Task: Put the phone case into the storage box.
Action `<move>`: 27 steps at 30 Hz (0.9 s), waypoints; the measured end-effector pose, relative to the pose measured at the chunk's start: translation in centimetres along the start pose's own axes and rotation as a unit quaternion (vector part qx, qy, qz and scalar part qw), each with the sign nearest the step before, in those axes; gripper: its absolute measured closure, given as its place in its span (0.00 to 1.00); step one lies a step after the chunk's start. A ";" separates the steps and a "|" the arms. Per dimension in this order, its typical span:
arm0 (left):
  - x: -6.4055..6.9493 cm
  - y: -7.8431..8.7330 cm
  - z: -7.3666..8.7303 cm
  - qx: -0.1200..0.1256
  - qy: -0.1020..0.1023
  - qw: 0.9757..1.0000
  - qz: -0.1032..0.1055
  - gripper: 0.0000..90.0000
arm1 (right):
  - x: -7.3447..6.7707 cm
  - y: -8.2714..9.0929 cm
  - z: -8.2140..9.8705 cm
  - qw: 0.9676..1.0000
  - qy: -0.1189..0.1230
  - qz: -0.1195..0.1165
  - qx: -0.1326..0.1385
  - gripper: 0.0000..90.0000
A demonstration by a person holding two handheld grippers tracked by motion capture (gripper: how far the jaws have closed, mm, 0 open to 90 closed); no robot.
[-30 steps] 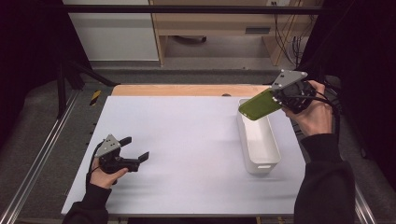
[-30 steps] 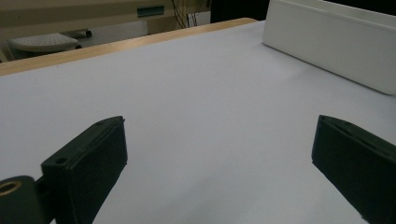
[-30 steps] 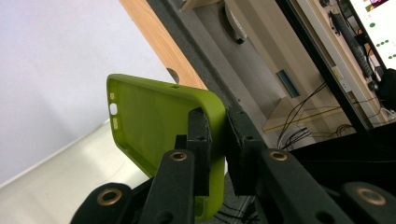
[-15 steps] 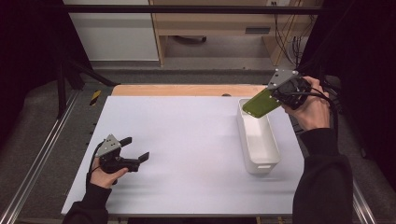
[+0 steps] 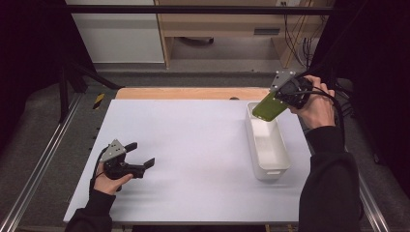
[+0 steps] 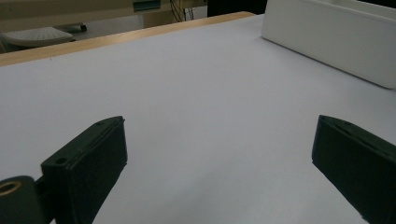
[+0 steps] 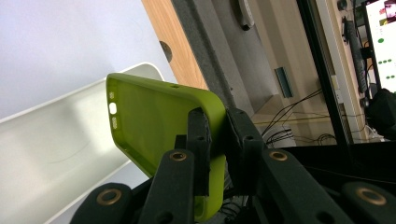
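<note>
Work in hand: a green phone case is carried toward a white bin, seemingly to be put inside.
Right hand-held gripper: clenched on one edge of the case; in the right gripper view the two jaws pinch the case's rim between them, so the thin wall sits in the grip and the body sticks out free.
Phone case, place: in the air above the far end of the bin, at about 1 o'clock on the bench, tilted with its free end dipping toward the bin's opening.
Why held so: an edge grip leaves the long body clear of the jaws, so it can likely slide into the narrow bin without the hand-held gripper fouling the walls.
Bin: lies lengthwise at 3 o'clock on the bench, its inside bare as far as it can be seen.
Left hand-held gripper: released, jaws wide apart with nothing between them; it rests low at about 8 o'clock, well apart from the bin, probably parked out of the way.
Next move, as judged: lower the case further over the opening, then let go.
</note>
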State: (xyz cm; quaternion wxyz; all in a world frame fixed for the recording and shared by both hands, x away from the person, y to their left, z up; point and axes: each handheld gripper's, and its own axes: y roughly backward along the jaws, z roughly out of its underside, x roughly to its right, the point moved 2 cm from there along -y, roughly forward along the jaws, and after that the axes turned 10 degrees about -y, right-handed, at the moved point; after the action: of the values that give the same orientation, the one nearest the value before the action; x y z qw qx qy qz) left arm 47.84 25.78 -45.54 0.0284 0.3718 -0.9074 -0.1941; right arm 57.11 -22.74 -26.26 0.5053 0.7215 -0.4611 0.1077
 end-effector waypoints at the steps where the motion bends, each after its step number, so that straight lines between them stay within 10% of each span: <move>1: 0.0 0.0 0.0 -0.001 0.000 1.000 0.000 0.03 | 0.1 -0.2 -0.1 1.000 0.003 -0.001 -0.002 0.89; 27: -0.2 -0.1 0.3 -0.006 0.002 1.000 0.002 0.03 | -0.5 -5.0 -1.5 0.994 0.105 -0.033 -0.026 0.89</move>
State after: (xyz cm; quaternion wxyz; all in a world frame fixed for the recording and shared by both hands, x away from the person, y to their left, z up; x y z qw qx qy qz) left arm 47.98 25.90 -45.83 0.0327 0.3701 -0.9068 -0.1993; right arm 61.17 -20.90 -28.95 0.5730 0.7074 -0.3840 0.1543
